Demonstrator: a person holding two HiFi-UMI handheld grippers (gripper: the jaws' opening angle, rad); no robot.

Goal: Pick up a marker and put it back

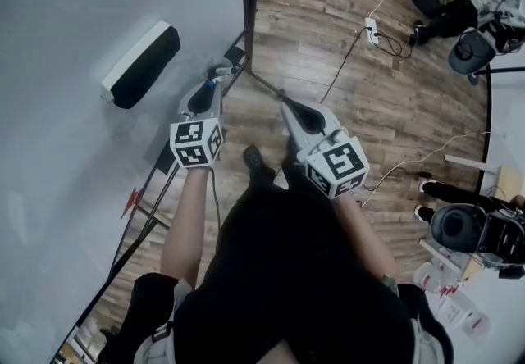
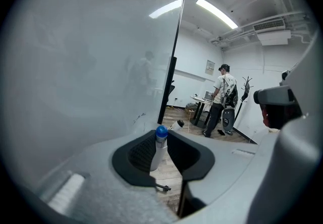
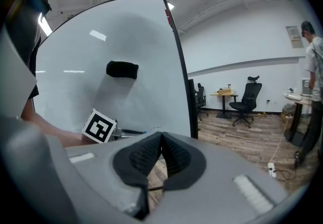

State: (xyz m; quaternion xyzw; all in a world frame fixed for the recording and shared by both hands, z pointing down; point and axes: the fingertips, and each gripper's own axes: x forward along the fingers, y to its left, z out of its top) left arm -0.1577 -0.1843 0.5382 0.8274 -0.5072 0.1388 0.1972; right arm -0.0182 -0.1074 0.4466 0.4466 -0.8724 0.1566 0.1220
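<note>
- At the lower centre of the left gripper view, my left gripper [image 2: 164, 142] is holding the marker [image 2: 157, 151], jaws narrowed onto it and its blue cap pointing up-frame.
- At the head view's centre, my right gripper [image 1: 283, 97] is hanging empty, jaws pressed together.
- At upper left, the whiteboard [image 1: 74, 18] is carrying a black eraser [image 1: 141, 65] near the marker.

Whiteboard [image 1: 66, 190] by left gripper [image 1: 211, 82]; open floor [image 1: 394, 108] rt.

Black office chairs [image 3: 246, 98] stand on wood floor [image 1: 328, 18]
</note>
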